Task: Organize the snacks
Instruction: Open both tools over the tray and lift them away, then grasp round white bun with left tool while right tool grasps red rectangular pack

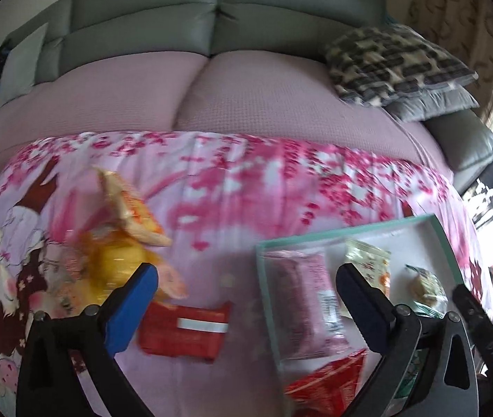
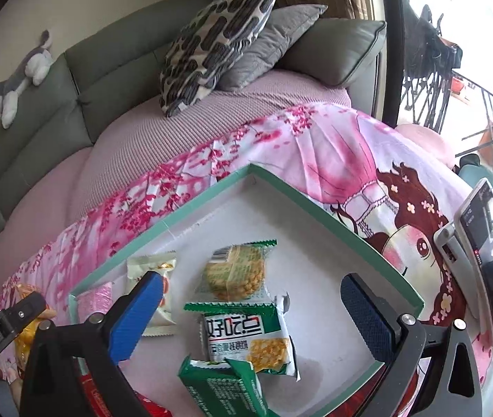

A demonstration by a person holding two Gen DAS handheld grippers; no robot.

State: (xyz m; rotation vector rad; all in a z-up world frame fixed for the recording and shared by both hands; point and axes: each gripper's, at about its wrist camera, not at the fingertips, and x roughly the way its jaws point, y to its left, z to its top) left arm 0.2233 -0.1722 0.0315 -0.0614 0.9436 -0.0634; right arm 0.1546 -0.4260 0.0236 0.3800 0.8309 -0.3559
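Behind everything a grey sofa [image 1: 218, 17] with cushions [image 2: 211, 41] is seen; the work surface is a table draped in a pink blossom-print cloth [image 1: 246, 187].

Left gripper [image 1: 246, 295]: jaws spread wide, nothing between the pads. It hangs tilted down over the cloth, with a red wrapper [image 1: 184, 330] just below the gap. Picture is smeared, so fine detail on that side is not to be trusted.

Right gripper [image 2: 250, 309]: also fully spread, nothing held. It is parked over the tray [image 2: 208, 198], whose green rim is seen clearly.

Already in the tray: a pink packet [image 1: 309, 299], a cream packet [image 2: 152, 271], a round cracker in clear wrap [image 2: 236, 271], a green-and-white packet [image 2: 246, 340], plus a green box [image 2: 218, 385] and a red bag [image 1: 326, 385] at the near edge.

Left on the cloth, outside the tray: the red wrapper, a yellow bag [image 1: 114, 271] and an orange packet [image 1: 131, 215] leaning on it.

Judged step: next loose snack to be fetched by the left, most likely the red wrapper.

Notes for doing it well:
- Wrapper lies flat; pads should be brought down astride its short side, low enough to catch the edge, not the cloth.
- Cloth is loose; a pinch of fabric would drag the tray and the pile.
- Free floor is at the tray's far corner; drop should be aimed there, not onto stacked packets.
- Right gripper should be kept clear of the left's path over the rim.
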